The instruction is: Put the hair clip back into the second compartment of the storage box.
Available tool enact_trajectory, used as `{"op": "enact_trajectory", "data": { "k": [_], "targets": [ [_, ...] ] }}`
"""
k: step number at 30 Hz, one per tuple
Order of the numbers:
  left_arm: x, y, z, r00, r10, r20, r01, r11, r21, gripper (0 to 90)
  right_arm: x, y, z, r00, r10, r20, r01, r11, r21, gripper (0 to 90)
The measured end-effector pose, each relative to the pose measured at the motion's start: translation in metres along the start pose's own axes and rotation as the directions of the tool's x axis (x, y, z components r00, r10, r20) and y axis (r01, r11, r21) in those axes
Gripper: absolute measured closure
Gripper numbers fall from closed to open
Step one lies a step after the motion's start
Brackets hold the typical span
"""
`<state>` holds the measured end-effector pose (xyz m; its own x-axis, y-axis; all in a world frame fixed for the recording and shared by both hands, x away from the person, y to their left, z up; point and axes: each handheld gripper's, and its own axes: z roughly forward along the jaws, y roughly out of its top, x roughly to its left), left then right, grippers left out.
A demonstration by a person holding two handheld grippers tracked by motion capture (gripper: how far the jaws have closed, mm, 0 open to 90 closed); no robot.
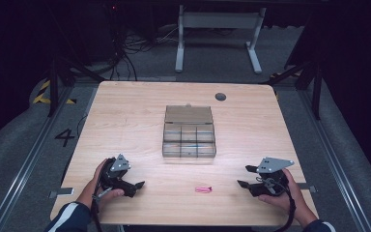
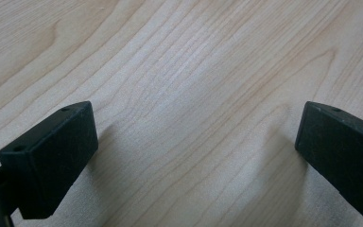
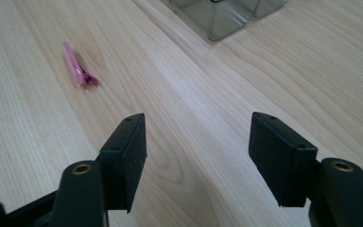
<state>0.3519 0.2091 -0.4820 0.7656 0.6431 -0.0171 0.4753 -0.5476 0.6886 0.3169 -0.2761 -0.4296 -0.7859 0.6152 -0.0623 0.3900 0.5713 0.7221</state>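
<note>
Left tool (image 1: 134, 186) and right tool (image 1: 245, 176) both rested low over the wooden counter (image 1: 125, 116), jaws spread wide, nothing held. Pink clip (image 1: 203, 189) lay flat between them. Clear compartment box (image 1: 189, 137) sat mid-counter, lid raised.
</note>
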Motion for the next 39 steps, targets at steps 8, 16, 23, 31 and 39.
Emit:
{"op": "enact_trajectory", "data": {
  "k": [8, 16, 23, 31, 39],
  "targets": [
    [0.0, 0.0, 0.0, 1.0, 0.0, 0.0, 0.0, 1.0, 0.0, 0.6, 0.012, 0.012, 0.012, 0.998, -0.046, -0.043, 0.047, 0.999, 0.024, 40.0],
    [0.0, 0.0, 0.0, 1.0, 0.0, -0.001, 0.0, 1.0, -0.001, 0.6, 0.026, 0.025, 0.022, 0.9927, -0.082, -0.088, 0.084, 0.996, 0.017, 42.7],
    [0.0, 0.0, 0.0, 1.0, 0.0, 0.0, 0.0, 1.0, 0.0, 0.6, 0.044, 0.039, 0.035, 0.9816, -0.137, -0.134, 0.139, 0.99, 0.009, 45.1],
    [0.0, 0.0, 0.0, 1.0, 0.0, 0.0, 0.0, 1.0, 0.0, 0.6, 0.058, 0.045, 0.046, 0.9709, -0.157, -0.181, 0.161, 0.987, 0.007, 49.8],
    [0.0, 0.0, 0.0, 1.0, -0.001, 0.0, 0.001, 1.0, -0.001, 0.6, 0.066, 0.048, 0.057, 0.962, -0.178, -0.207, 0.186, 0.982, 0.018, 52.6]
  ]
}}
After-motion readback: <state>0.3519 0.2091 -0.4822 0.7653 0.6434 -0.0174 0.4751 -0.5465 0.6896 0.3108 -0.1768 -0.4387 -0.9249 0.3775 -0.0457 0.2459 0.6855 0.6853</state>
